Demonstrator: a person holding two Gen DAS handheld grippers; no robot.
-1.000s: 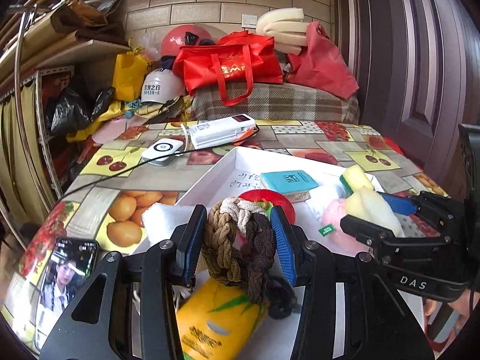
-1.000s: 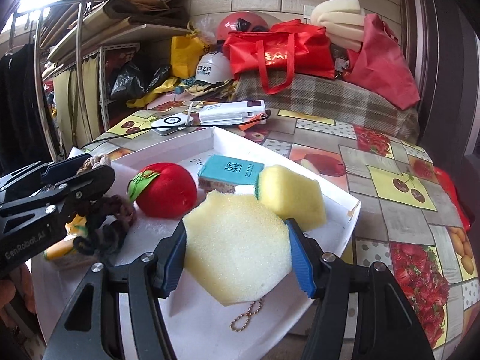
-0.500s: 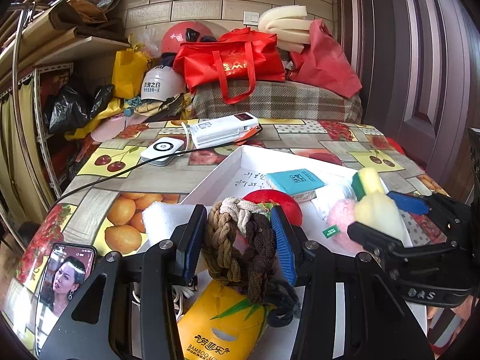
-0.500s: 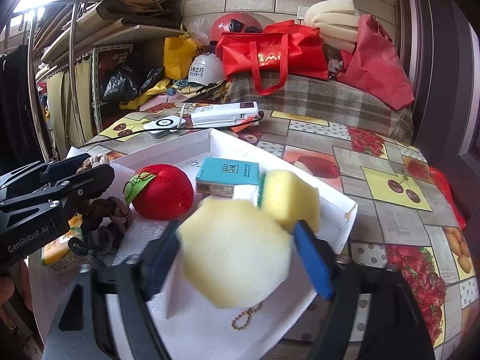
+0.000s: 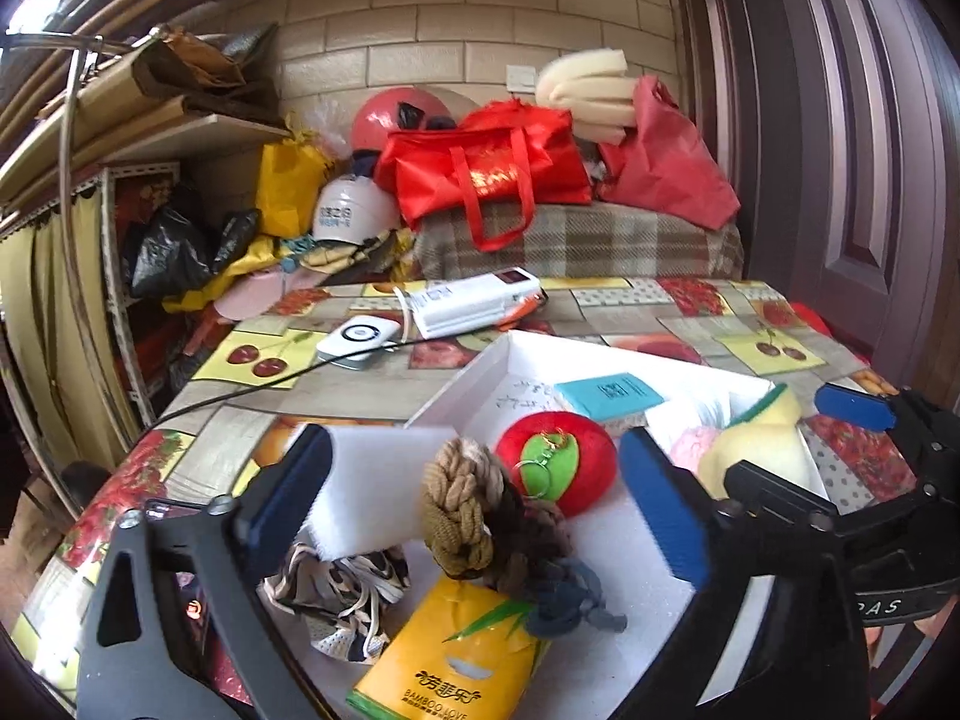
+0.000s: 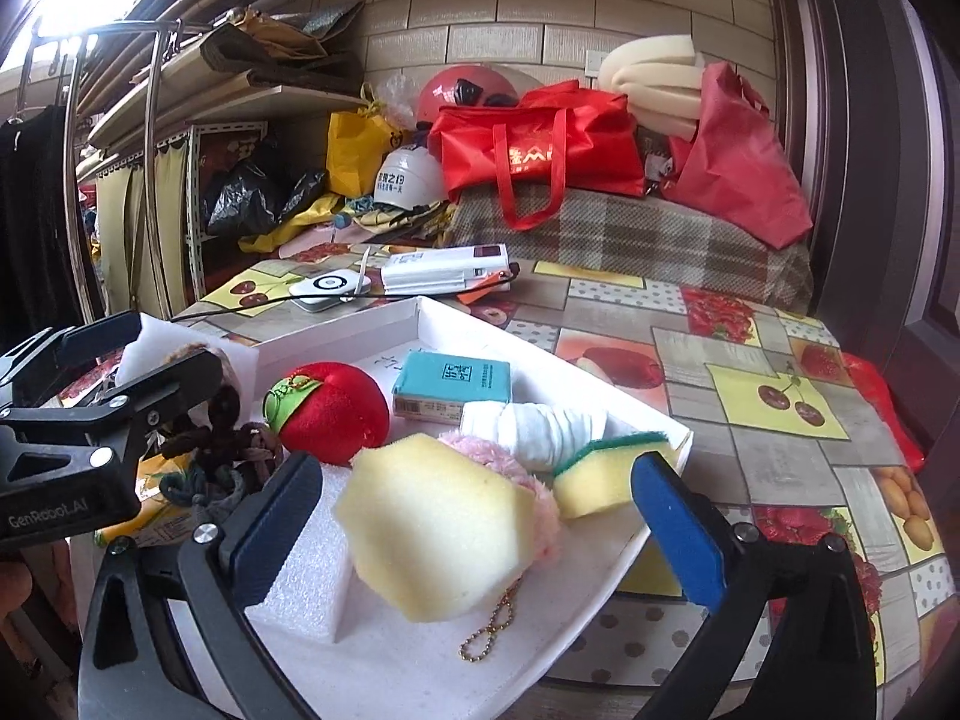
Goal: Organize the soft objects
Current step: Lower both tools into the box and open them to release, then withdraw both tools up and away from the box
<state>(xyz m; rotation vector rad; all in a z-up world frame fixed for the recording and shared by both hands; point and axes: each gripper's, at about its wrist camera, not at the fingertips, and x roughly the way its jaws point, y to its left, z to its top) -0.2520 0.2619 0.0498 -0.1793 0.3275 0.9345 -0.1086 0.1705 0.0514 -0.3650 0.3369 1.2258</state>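
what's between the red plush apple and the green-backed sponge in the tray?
Right wrist view: a rolled white cloth and a pink fluffy toy lie between the red plush apple and the green-backed sponge.

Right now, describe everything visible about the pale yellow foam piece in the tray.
The pale yellow foam piece is a thick, flat-faced block with cut, angled edges and a fine porous surface. It lies tilted in the white tray, leaning on a pink fluffy toy, between the opening jaws of the right gripper, neither pad touching it.
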